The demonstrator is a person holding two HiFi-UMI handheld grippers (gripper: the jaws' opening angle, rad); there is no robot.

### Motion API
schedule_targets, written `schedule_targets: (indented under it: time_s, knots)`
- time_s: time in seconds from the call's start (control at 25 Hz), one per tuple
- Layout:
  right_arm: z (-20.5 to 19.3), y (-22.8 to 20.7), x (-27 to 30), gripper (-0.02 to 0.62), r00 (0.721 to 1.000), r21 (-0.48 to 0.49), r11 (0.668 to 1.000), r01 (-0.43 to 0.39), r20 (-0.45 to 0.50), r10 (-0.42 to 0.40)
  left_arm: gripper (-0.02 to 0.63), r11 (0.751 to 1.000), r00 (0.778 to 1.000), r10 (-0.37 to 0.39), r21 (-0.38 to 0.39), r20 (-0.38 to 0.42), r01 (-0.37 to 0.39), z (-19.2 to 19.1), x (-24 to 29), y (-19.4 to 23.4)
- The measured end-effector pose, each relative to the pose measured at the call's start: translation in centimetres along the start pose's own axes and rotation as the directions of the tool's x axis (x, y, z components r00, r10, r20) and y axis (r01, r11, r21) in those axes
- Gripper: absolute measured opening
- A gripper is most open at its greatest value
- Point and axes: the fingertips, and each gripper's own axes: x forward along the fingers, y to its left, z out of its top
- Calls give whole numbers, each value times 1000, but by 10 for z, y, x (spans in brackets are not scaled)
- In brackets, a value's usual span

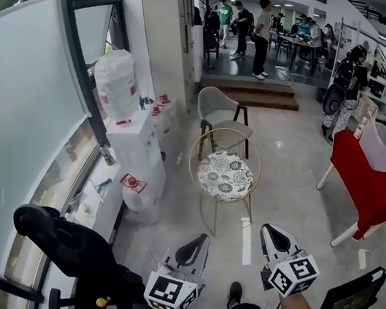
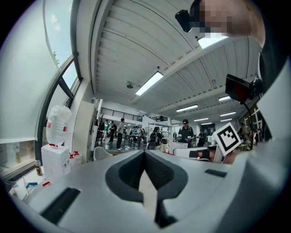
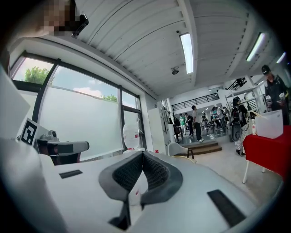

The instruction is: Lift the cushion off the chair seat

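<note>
Cushion [image 1: 224, 175] lies flat on chair [image 1: 191, 163] seat, at 12 o'clock from both grippers and well apart from them. L gripper [image 1: 202, 238] sits at chair's 7, R gripper [image 1: 265, 227] at its 5. Both are level and aimed fwd, prob. so each can take one side of cushion's near edge. Fingers on both are pressed together w/ nothing btwn, so they must open before any grab. Grey chair [image 1: 219, 106] stands beyond at 12, boxes [image 1: 135, 146] at chair's 9. Neither blocks the approach.
</note>
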Motion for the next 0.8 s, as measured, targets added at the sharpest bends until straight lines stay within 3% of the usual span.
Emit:
schedule_targets:
  time_s: [0.24, 0.8]
  knots:
    - [12, -54, 49, 9, 1000, -4, 1000, -27, 3, 27, 6, 999, 999, 48, -20, -14, -49, -1, 73, 23]
    - [47, -193, 100, 9, 999, 0, 1000, -27, 20, 27, 6, 1000, 999, 29, -1, -29, -29, 10, 227, 8]
